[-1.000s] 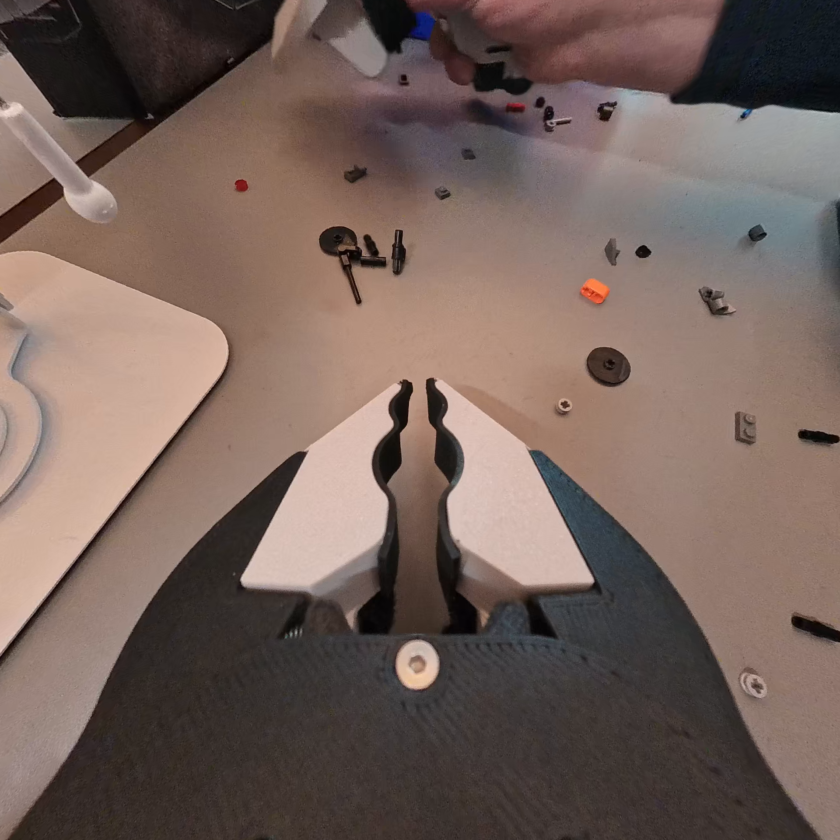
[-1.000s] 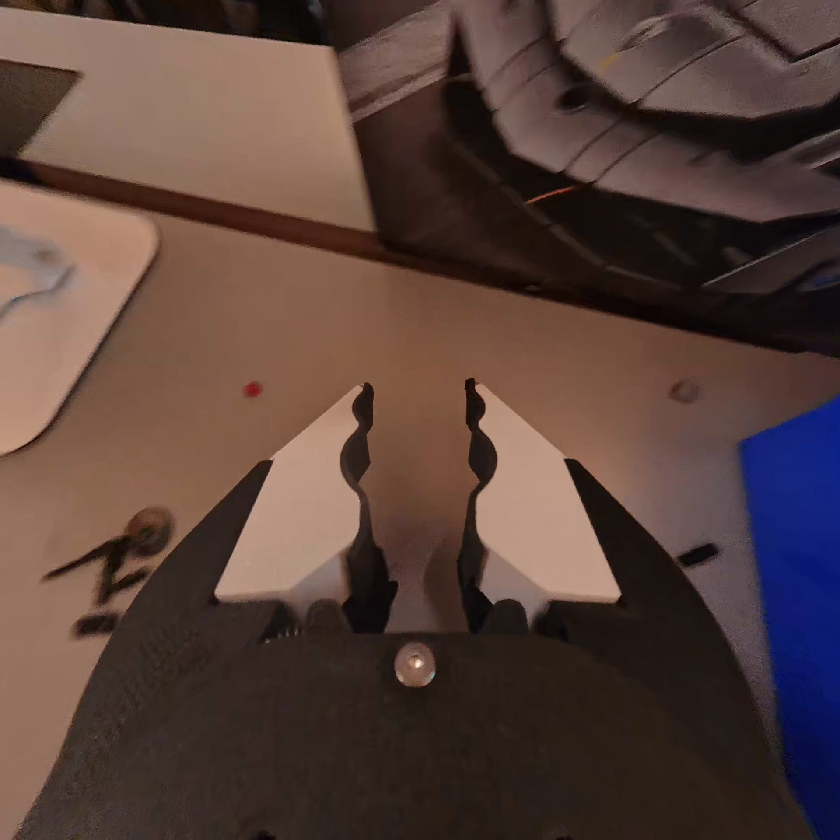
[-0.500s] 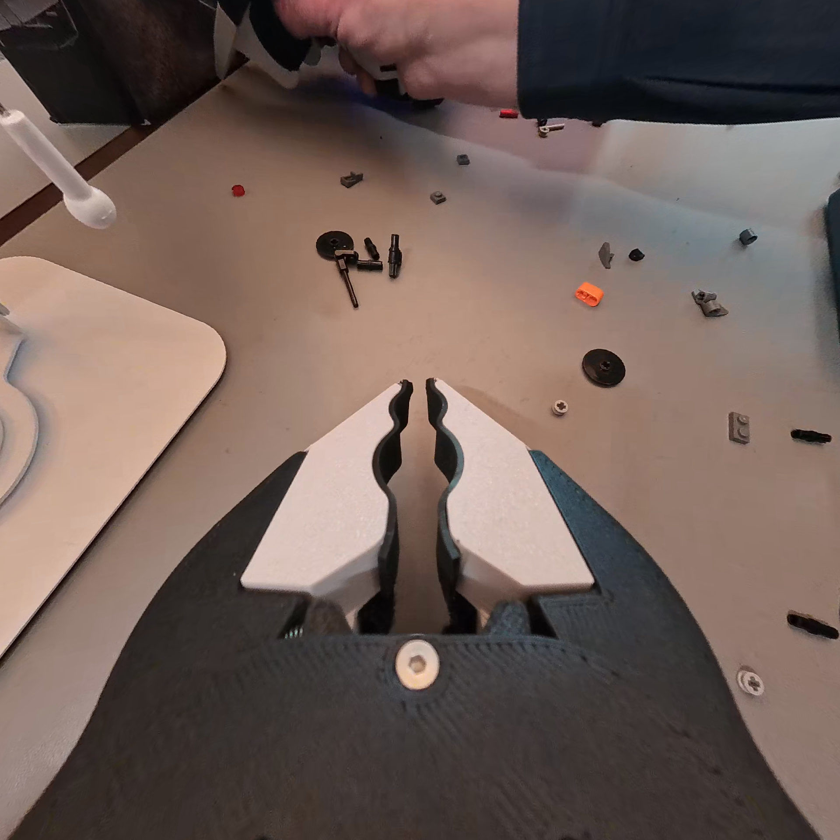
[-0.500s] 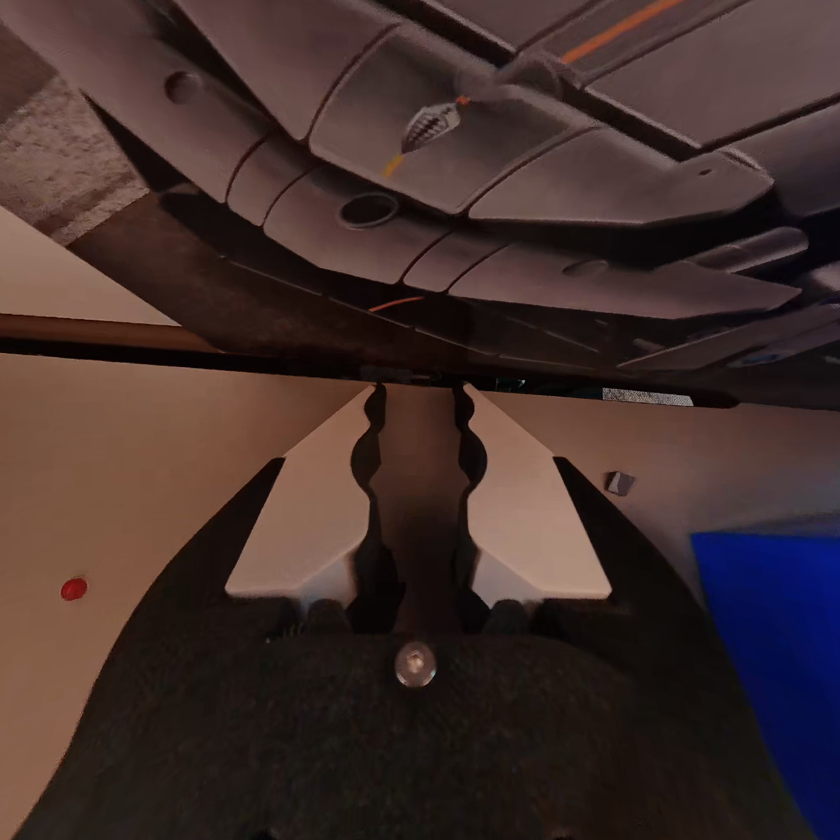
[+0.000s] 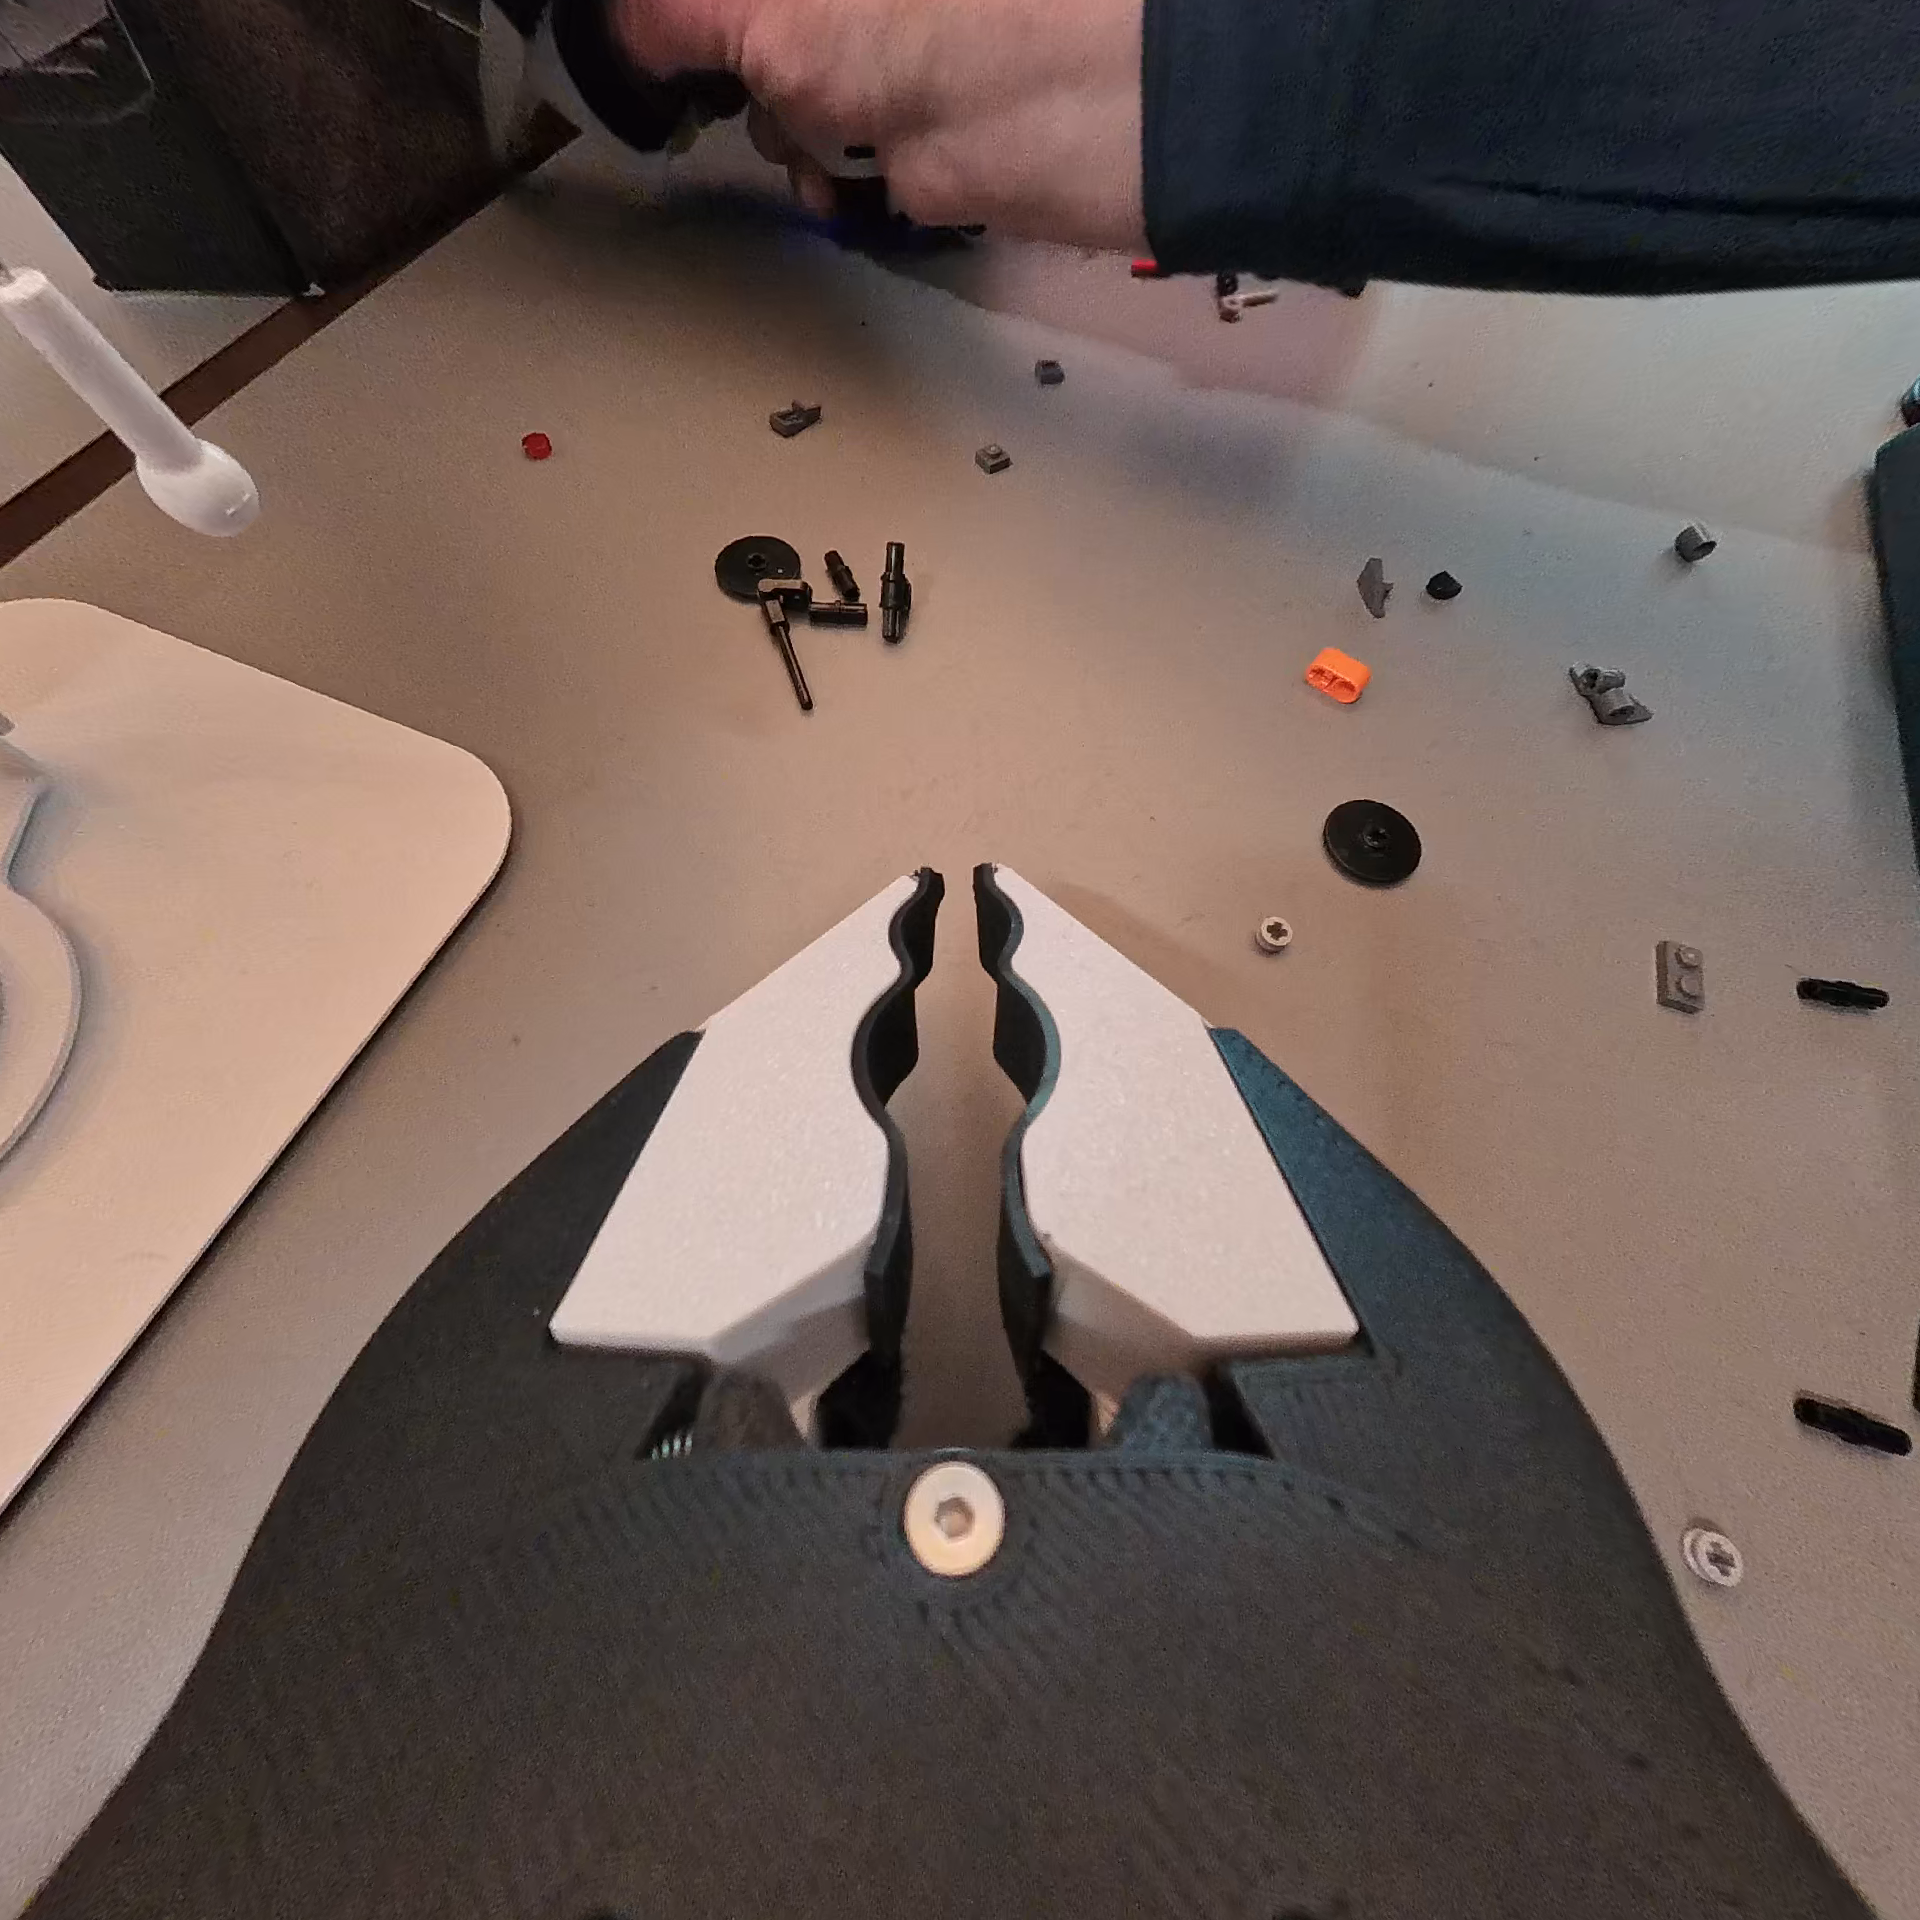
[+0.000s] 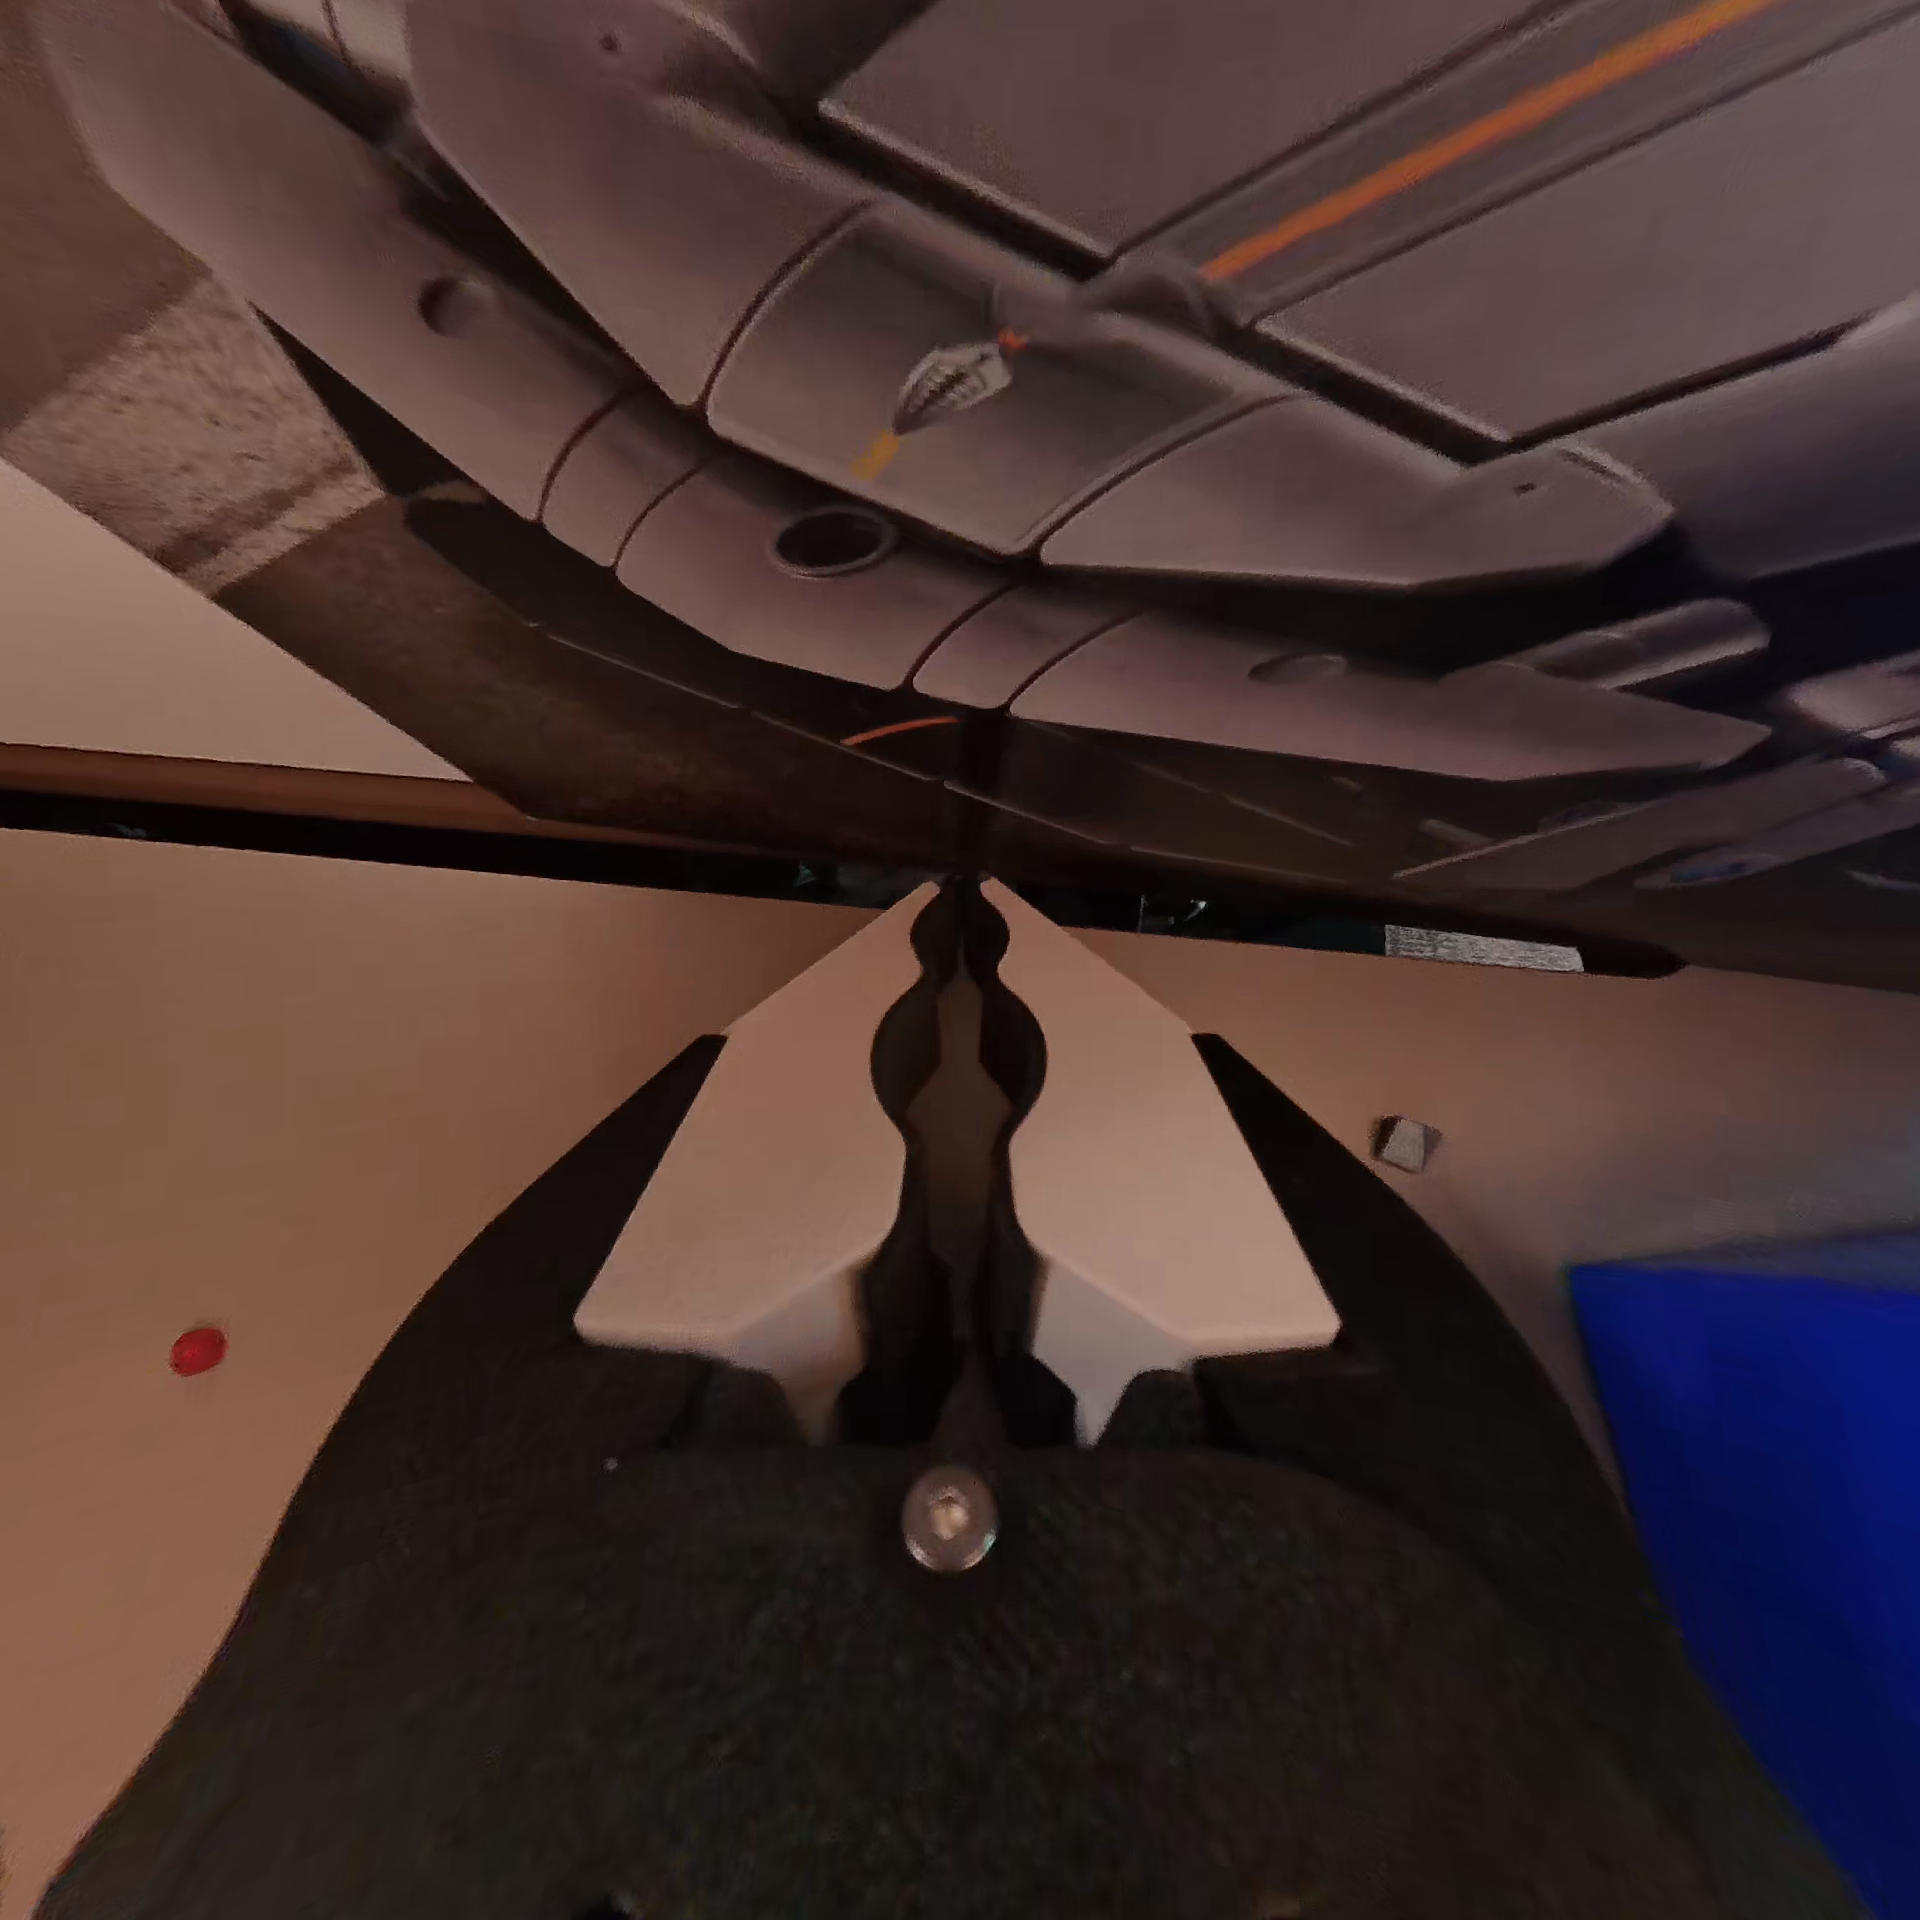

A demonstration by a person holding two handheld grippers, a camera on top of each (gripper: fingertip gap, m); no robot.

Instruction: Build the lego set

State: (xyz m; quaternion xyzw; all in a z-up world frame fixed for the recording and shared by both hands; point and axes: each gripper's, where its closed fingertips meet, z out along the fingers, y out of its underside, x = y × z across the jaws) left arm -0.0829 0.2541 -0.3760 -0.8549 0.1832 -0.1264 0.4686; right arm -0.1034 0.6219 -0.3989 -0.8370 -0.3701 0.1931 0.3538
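Loose lego pieces lie on the tan table (image 5: 1091,748): a black disc with black pins (image 5: 790,592), an orange piece (image 5: 1337,675), a second black disc (image 5: 1371,842), a red stud (image 5: 536,447), small grey pieces (image 5: 1680,977). My left gripper (image 5: 958,883) hovers low over bare table, nearly shut with a thin gap at the tips and nothing between them. My right gripper (image 6: 961,888) is shut with its tips touching at the table's far edge, and I see nothing in it. A hand (image 5: 914,114) holds it at the top of the left wrist view.
A white board (image 5: 229,935) lies at the left with a white rod (image 5: 135,426) above it. A blue thing (image 6: 1766,1538) sits right of my right gripper, with a grey piece (image 6: 1405,1143) and the red stud (image 6: 197,1351) nearby. Dark furniture (image 6: 1039,436) stands beyond the edge. My hands' fingertips stand some 35 centimetres from each other. From my left tips it is roughly 12 centimetres to the orange piece (image 5: 1337,675); from my right, 35 centimetres. The red stud (image 5: 536,447) sits 15 centimetres or so from the ends of my right fingers. It is also in sight in the right wrist view (image 6: 208,1345).
My right gripper has gone from open to shut and has moved left toward the table's far edge. The hand has shifted left in the left wrist view. My left gripper has barely moved.
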